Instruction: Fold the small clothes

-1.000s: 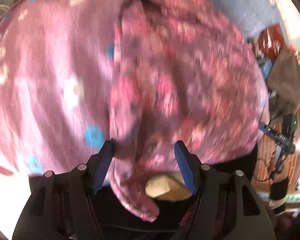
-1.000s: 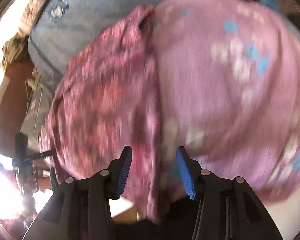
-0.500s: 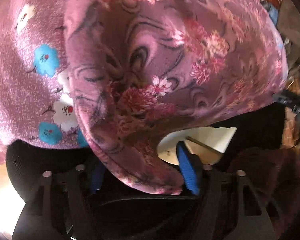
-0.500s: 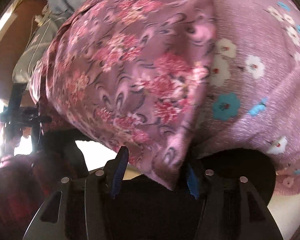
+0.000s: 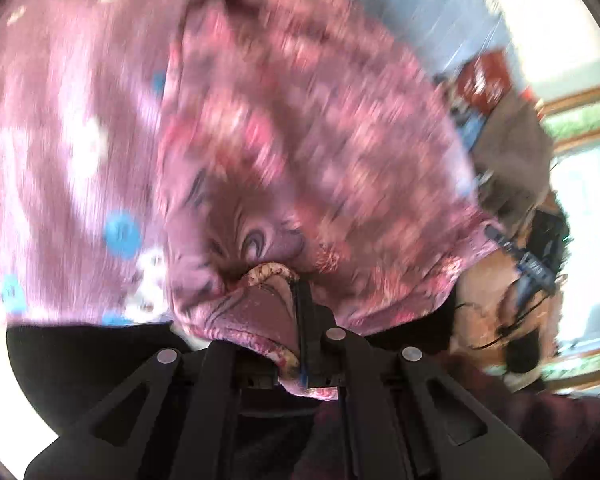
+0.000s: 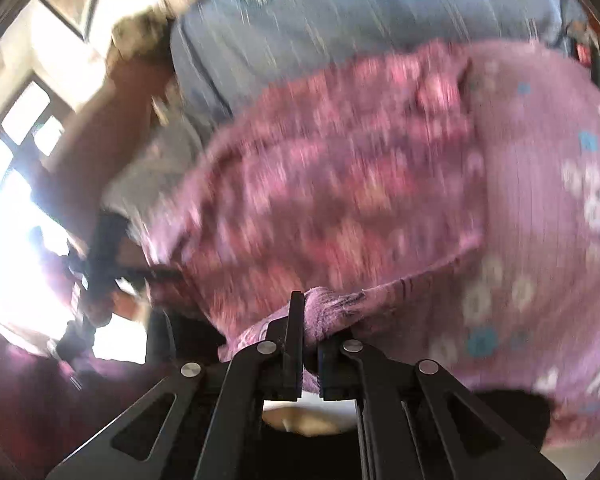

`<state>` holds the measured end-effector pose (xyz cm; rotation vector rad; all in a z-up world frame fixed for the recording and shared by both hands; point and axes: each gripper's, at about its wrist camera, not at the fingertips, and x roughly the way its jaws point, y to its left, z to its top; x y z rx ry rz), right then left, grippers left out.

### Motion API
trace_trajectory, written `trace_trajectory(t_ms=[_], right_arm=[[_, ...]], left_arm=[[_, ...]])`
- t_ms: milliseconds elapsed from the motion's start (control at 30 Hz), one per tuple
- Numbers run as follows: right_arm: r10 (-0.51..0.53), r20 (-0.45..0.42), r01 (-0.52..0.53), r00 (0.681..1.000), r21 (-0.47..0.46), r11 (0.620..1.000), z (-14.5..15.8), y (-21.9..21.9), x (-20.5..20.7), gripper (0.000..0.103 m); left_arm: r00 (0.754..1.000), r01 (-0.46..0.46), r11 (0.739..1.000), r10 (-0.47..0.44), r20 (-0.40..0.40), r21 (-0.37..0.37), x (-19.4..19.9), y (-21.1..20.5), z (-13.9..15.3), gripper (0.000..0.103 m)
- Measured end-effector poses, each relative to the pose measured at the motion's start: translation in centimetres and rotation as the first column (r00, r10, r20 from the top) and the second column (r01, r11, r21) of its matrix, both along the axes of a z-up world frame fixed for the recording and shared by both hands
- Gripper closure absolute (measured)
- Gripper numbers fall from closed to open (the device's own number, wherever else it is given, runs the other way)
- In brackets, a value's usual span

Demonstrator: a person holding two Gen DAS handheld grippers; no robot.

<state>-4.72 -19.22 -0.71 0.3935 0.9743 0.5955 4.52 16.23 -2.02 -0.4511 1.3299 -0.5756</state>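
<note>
A small pink-purple garment with a red flower print (image 5: 300, 152) fills the left wrist view, blurred by motion. It lies on a mauve cloth with white and blue flowers (image 5: 72, 152). My left gripper (image 5: 288, 320) is shut on the garment's near hem. In the right wrist view the same garment (image 6: 332, 184) lies ahead on the mauve cloth (image 6: 540, 240). My right gripper (image 6: 310, 332) is shut on a bunched corner of the garment.
A light blue cloth (image 6: 360, 20) lies beyond the garment. A dark round surface (image 5: 80, 360) shows under the near edge. The other gripper's black frame (image 6: 104, 248) is at the left of the right wrist view. Clutter and a bright window (image 5: 580, 200) are at the right.
Both grippers were open around the garment's near edge; both have closed on it. The views have gone blurred as the hands move.
</note>
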Motion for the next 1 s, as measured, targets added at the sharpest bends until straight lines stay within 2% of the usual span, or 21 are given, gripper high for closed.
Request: trace_trajectory(t_ms=[100, 200, 333, 567, 667, 700, 800, 900, 933, 967, 1000], right_arm=[[-0.074, 0.046, 0.070, 0.996, 0.091, 0.993, 1.5, -1.1, 2.1, 0.099], [-0.170, 0.066, 0.155, 0.983, 0.184, 0.970, 2.1, -3.0, 4.6, 0.099], [-0.258, 0.047, 0.238, 0.965, 0.256, 0.937, 2.1, -4.5, 7.8, 0.099], [-0.330, -0.007, 0.313, 0.944, 0.336, 0.888, 0.9, -5.7, 14.0, 0.099], [-0.375, -0.025, 0.358, 0.927, 0.362, 0.861, 0.0, -6.6, 17.2, 0.099], [-0.386, -0.030, 0.370, 0.922, 0.365, 0.854, -0.3, -7.0, 17.9, 0.099], [-0.430, -0.122, 0.443, 0.895, 0.372, 0.816, -2.6, -8.0, 21.2, 0.099], [-0.392, -0.196, 0.438, 0.899, 0.409, 0.800, -4.0, -7.9, 23.3, 0.098], [-0.402, -0.197, 0.447, 0.894, 0.432, 0.783, -3.9, -8.1, 24.1, 0.094], [-0.428, -0.193, 0.465, 0.883, 0.475, 0.747, -3.8, -8.7, 24.7, 0.094], [-0.470, -0.200, 0.500, 0.860, 0.513, 0.698, -4.0, -9.5, 25.2, 0.093]], left_arm=[[0.996, -0.061, 0.994, 0.066, 0.061, -0.092, 2.4, 1.4, 2.3, 0.099], [0.984, -0.130, 0.975, 0.150, 0.099, -0.182, 5.6, 2.9, 4.6, 0.099], [0.966, -0.195, 0.956, 0.226, 0.129, -0.219, 9.4, 3.2, 5.6, 0.099], [0.946, -0.279, 0.922, 0.312, 0.088, -0.268, 17.5, 4.0, 5.2, 0.099], [0.931, -0.322, 0.907, 0.355, 0.082, -0.270, 21.9, 3.5, 4.9, 0.099], [0.922, -0.351, 0.895, 0.381, 0.066, -0.275, 23.9, 3.3, 4.4, 0.099], [0.914, -0.396, 0.877, 0.406, -0.022, -0.273, 27.4, 2.6, 2.3, 0.099], [0.916, -0.397, 0.880, 0.398, -0.051, -0.261, 29.7, 1.6, 1.5, 0.098], [0.912, -0.405, 0.873, 0.406, -0.056, -0.271, 30.4, 1.5, 1.5, 0.098], [0.906, -0.419, 0.862, 0.420, -0.062, -0.286, 31.2, 1.7, 1.5, 0.098], [0.887, -0.458, 0.842, 0.455, -0.080, -0.286, 32.3, 2.4, 1.2, 0.096]])
